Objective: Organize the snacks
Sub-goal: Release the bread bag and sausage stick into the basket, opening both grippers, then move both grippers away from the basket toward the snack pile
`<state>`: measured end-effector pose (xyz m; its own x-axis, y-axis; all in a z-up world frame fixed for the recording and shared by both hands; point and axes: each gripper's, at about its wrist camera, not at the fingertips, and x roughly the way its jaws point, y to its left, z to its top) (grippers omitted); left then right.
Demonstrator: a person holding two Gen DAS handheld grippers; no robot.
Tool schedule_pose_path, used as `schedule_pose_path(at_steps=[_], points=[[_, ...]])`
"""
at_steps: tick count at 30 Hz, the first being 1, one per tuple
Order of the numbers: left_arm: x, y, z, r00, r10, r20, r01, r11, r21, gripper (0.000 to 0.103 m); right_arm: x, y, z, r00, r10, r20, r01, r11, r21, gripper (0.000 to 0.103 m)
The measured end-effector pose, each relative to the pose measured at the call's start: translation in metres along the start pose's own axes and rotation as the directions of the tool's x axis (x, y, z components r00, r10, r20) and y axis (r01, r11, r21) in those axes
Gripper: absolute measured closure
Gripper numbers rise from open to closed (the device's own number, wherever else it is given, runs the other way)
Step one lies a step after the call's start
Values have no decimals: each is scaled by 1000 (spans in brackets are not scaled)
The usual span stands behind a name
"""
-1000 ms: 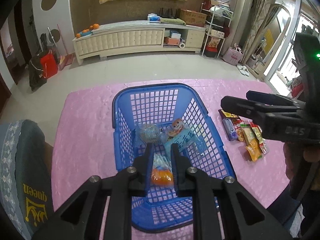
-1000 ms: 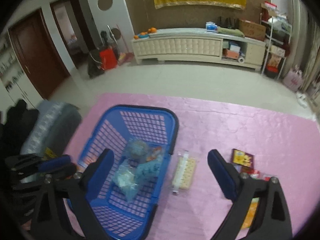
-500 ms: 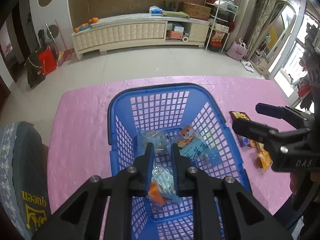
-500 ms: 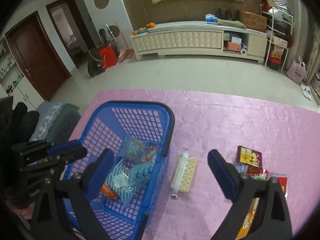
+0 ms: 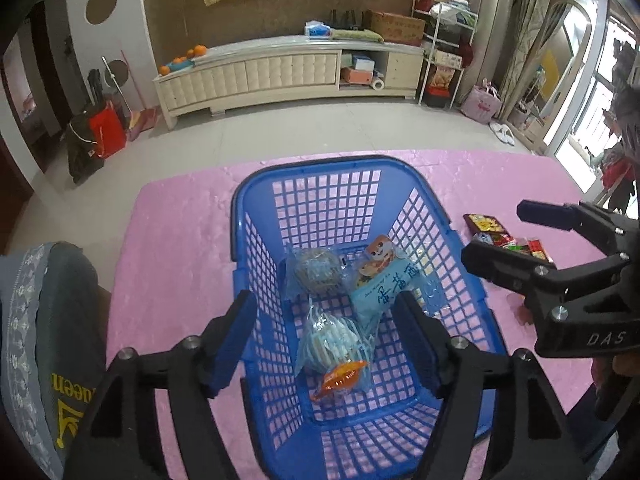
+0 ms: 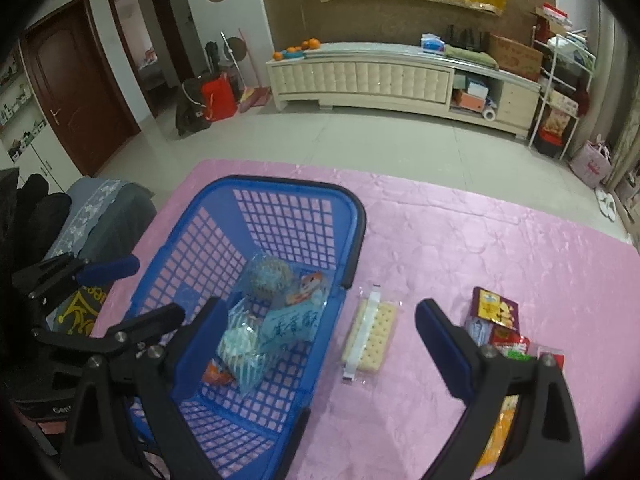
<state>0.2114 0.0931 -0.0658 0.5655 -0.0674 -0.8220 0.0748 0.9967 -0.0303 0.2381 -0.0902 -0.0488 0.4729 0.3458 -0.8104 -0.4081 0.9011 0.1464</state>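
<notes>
A blue plastic basket [image 5: 320,164] stands on the pink tablecloth [image 6: 480,248]. On its floor lie a round snack in clear wrap [image 5: 316,270], a light blue packet [image 5: 384,284] and a blue-striped clear packet with an orange end [image 5: 336,344]. My left gripper [image 5: 324,304] hovers over the basket with its jaws opening; the striped packet lies below them, touched by neither pad. My right gripper [image 6: 322,312] stands open and empty above the basket's right rim and a cracker packet [image 6: 370,334] on the cloth.
Several small snack packets [image 6: 498,320] lie in a pile on the cloth to the right of the crackers. A chair with a grey cover [image 5: 36,320] stands at the table's left side. Beyond the table are bare floor and a long cream cabinet [image 5: 288,72].
The left jaws were shut on the striped packet and have spread apart; the packet now lies on the basket floor. The right gripper has hardly moved.
</notes>
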Motion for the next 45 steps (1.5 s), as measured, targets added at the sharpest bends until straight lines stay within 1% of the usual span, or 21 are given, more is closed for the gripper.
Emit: schedule_pose_path(at_steps=[3, 9, 12, 17, 20, 22, 25, 29, 31, 33, 37, 39, 42, 45], points=[[-17, -4, -5, 1000, 11, 28, -11, 1000, 5, 27, -17, 5, -8, 1000, -20, 21, 20, 1000, -13, 6], [-51, -15, -20, 997, 9, 80, -10, 1000, 16, 22, -53, 12, -26, 998, 8, 64, -7, 1000, -17, 6], [-66, -24, -26, 995, 4, 100, -7, 1000, 24, 22, -71, 10, -34, 997, -1, 82, 3, 1000, -17, 6], [-79, -42, -32, 994, -5, 111, 1, 999, 33, 22, -97, 1, -45, 992, -30, 121, 32, 999, -8, 6], [-85, -57, -33, 993, -7, 116, 1, 999, 52, 22, -110, -9, -52, 991, -41, 131, 41, 999, 1, 6], [-87, -71, -33, 993, -12, 118, 3, 997, 73, 22, -120, -17, -56, 988, -64, 143, 64, 998, 3, 6], [-89, -93, -32, 992, -21, 125, 9, 995, 99, 22, -133, -32, -61, 984, -82, 156, 82, 997, 10, 6], [-87, -121, -29, 992, -41, 119, 27, 993, 116, 22, -143, -53, -68, 984, -104, 144, 103, 995, 15, 5], [-84, -138, -30, 992, -55, 115, 39, 990, 137, 22, -146, -65, -74, 982, -123, 142, 120, 992, 27, 4], [-81, -151, -29, 991, -62, 114, 44, 987, 154, 22, -147, -80, -80, 983, -124, 135, 118, 992, 51, 2], [-68, -176, -25, 992, -90, 88, 75, 984, 160, 22, -144, -112, -89, 988, -124, 97, 111, 985, 135, 2], [-59, -188, -22, 992, -107, 66, 95, 983, 155, 22, -141, -130, -93, 987, -145, 68, 131, 976, 173, 2], [-47, -202, -20, 992, -119, 40, 112, 982, 155, 22, -133, -149, -100, 985, -170, 26, 163, 972, 171, 2], [-33, -215, -18, 991, -130, 18, 126, 980, 153, 22, -126, -165, -108, 983, -184, 8, 180, 971, 155, 2]])
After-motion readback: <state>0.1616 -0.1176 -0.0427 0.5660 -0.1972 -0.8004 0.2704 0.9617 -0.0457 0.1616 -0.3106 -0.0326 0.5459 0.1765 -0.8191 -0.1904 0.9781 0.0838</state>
